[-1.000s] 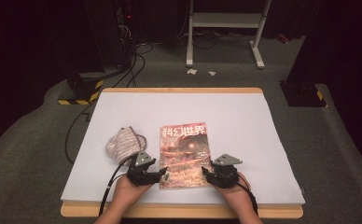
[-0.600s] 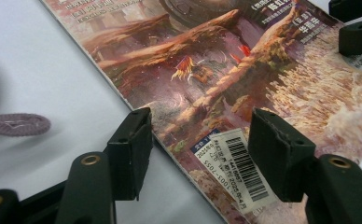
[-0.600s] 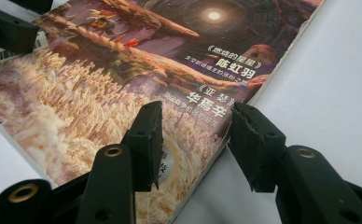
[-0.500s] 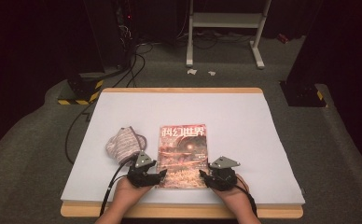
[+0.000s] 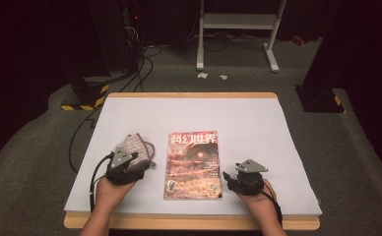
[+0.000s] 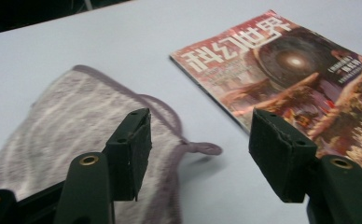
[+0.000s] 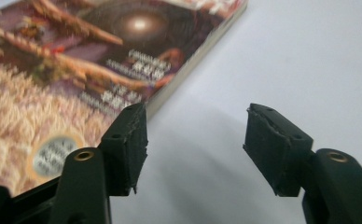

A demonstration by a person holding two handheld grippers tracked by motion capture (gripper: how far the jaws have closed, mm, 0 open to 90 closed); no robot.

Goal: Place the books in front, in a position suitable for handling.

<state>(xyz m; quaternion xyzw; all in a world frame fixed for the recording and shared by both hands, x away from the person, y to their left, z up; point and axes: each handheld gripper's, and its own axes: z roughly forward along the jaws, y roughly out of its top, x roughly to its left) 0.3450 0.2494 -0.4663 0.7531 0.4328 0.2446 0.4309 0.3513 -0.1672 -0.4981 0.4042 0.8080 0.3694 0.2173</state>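
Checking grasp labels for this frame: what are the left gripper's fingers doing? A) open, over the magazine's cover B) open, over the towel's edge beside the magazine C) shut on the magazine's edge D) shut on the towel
B: in the left gripper view the left gripper has its fingers apart, gripping nothing, one over the edge of the towel, the magazine lying off to the side.

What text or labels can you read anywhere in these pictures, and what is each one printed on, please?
"科幻世界": large white title across the top of the magazine cover, also readable in the left gripper view.
Small white lines of print on the cover's right side: too blurred to read.
Round badge near the cover's bottom left corner: too small to read.
Cloth: no text.
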